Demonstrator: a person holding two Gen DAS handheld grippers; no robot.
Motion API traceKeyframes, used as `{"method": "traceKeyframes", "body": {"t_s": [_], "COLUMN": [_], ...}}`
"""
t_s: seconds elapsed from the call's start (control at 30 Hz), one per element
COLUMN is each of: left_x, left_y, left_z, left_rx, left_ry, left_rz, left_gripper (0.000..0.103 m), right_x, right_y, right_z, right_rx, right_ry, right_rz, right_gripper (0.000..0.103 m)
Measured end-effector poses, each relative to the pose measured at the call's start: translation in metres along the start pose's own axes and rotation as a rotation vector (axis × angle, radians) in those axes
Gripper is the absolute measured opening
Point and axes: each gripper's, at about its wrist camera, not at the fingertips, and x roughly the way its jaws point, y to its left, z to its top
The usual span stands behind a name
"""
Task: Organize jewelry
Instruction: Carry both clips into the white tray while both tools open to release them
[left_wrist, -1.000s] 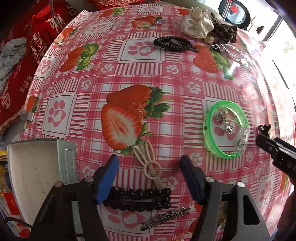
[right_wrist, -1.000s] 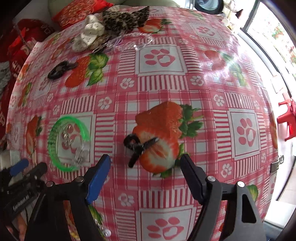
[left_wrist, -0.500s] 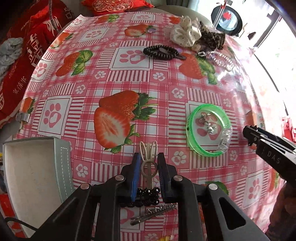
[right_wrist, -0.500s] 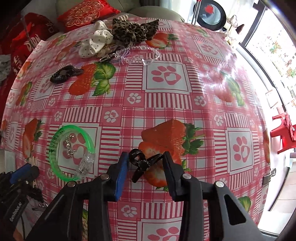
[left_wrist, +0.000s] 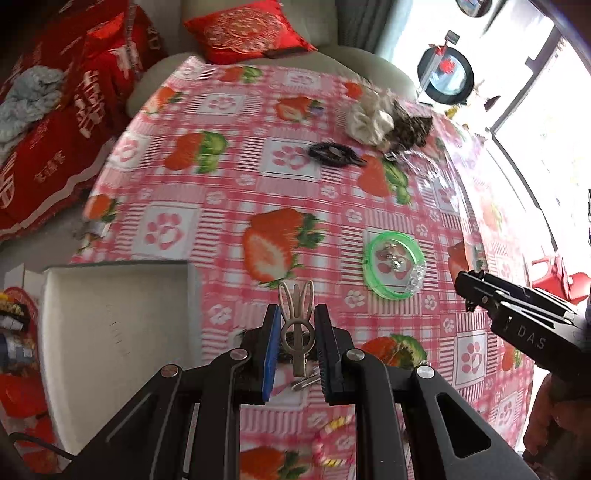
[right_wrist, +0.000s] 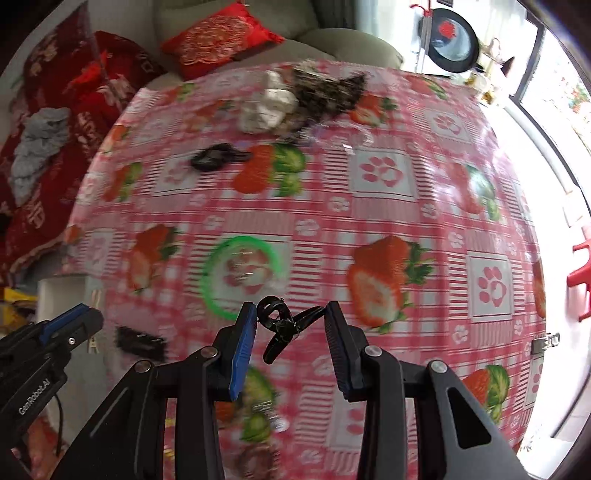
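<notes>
Jewelry's cream rabbit-eared metal hair clip (left_wrist: 295, 325) sits clamped lengthwise in my left gripper (left_wrist: 295, 349), nearer the white open box (left_wrist: 114, 325) at lower left, while my right gripper (right_wrist: 290, 341) pinches a small black claw clip (right_wrist: 280, 325).

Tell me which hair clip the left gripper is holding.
The beige rabbit-ear clip, shut in the left gripper; the small black claw clip sits in the right gripper.

Box (left_wrist: 110, 325) at table's (left_wrist: 207, 221) left edge | bangle (left_wrist: 393, 269) right of centre, earrings (left_wrist: 391, 258) inside | scrunchies (left_wrist: 369, 122) at far side
</notes>
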Motion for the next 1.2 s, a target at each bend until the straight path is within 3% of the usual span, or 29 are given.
{"method": "traceKeyframes", "body": {"t_s": [0.23,0.47,0.6,0.8,1.2], "left_x": [-0.022,-0.016,-0.009,0.011,0.031], "left_y": [0.062,0.132,0.159,0.182,0.186], "left_z": [-0.018,-0.033,-0.038,-0.034,-0.037], "left_rx": [-0.066,-0.125,-0.150,-0.150,-0.116], "left_ry": [-0.009,0.028,0.024,0.028,0.028], "left_rz": [0.078,0.191,0.213,0.238,0.242], "left_gripper": [0.025,0.025,0.025,0.025,0.025], "right_x": [-0.012,-0.004,0.009,0.039,0.078], "right_y": [0.071,0.157,0.197,0.240,0.261], "right_z": [-0.008,-0.014,-0.016,-0.015,-0.015], "right_rx": [-0.086,-0.185,-0.229,-0.267,-0.335], "right_ry": [0.020,0.050,0.069,0.114,0.151], "right_rz": [0.121,0.238,0.278,0.279,0.209], "right_gripper": [0.041,0.041,0.041,0.041,0.041]}}
